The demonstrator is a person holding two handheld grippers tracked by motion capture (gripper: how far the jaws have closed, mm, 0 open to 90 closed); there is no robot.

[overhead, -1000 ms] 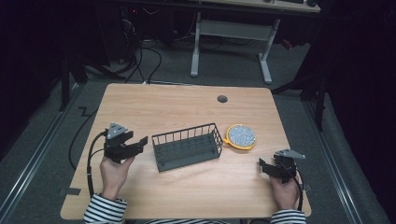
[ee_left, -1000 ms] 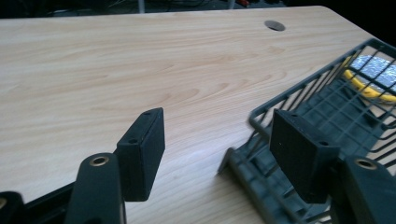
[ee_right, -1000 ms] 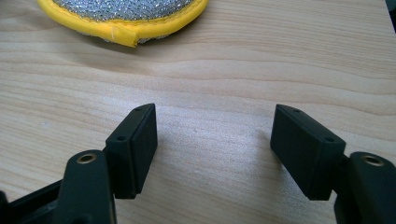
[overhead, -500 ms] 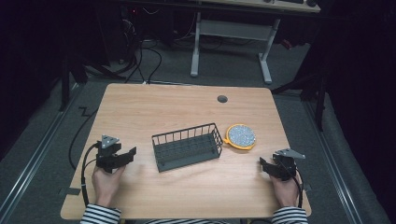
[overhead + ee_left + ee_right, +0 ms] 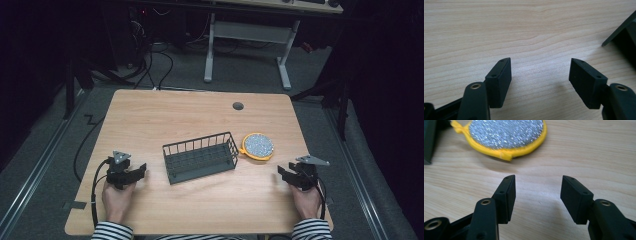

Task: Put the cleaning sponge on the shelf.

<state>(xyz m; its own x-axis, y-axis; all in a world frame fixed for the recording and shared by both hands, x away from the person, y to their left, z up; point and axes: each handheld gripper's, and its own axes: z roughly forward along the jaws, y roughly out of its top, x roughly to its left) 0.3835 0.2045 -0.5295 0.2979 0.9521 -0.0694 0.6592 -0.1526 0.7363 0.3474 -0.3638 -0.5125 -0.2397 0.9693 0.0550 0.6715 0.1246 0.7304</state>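
Observation:
A dark wire basket stands in the middle of the wooden table. Just right of it lies a round scouring pad with a silver face and yellow rim, also ahead of the right jaws. My left gripper rests low near the table's front left, open, nothing between its jaws. A corner of the basket shows at the right edge of its view. My right gripper sits at the front right, open; its jaws have just been closing with only bare wood between them.
A small dark cable port sits in the table's far side. A second desk's legs and cables stand on the floor beyond. Cables trail from both grippers off the front edge.
The left hand has come down and back toward the front edge, its gripper now low over the table. The right hand has stayed in place.

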